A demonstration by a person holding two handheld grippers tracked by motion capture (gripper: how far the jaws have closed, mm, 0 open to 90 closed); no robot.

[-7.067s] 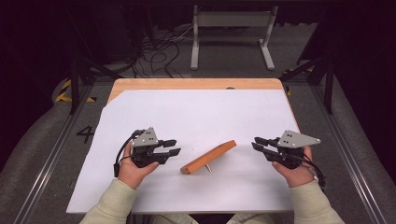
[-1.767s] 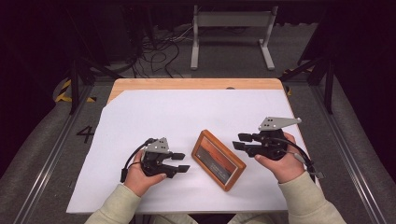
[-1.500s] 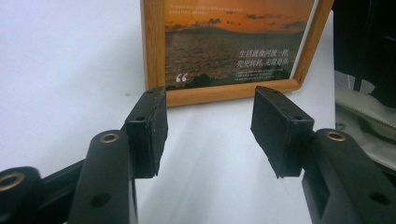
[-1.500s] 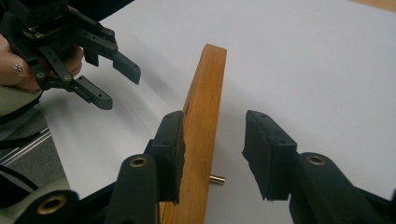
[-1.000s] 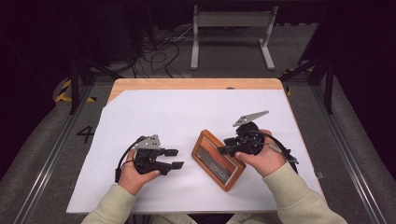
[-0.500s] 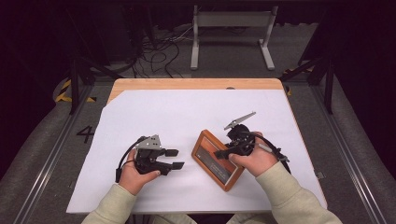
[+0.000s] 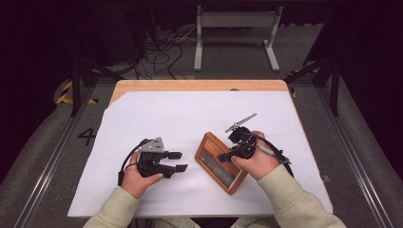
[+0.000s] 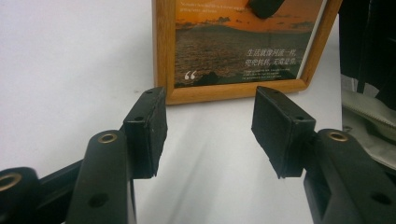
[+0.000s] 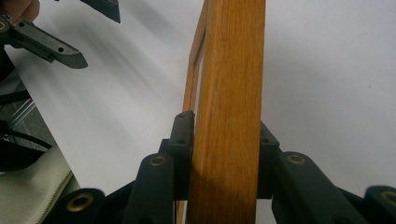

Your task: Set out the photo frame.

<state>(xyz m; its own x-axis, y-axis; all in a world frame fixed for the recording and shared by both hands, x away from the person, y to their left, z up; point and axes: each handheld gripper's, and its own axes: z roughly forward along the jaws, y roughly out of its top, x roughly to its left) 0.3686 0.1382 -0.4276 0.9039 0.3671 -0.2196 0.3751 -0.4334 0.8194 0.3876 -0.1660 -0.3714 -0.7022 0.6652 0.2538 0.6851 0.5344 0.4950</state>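
Your right gripper is clamped on the near long edge of the wooden picture frame, which shows a sunset print with white text. Your left gripper, jaws apart, rests just beside it. Beneath lies a white sheet on the wooden table; the frame's long axis runs diagonally, away to your left

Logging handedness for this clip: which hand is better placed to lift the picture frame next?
Right. The right tool is already shut on the picture frame, its jaws clamping the wooden edge in the right gripper view. The left tool is open, short of the frame.
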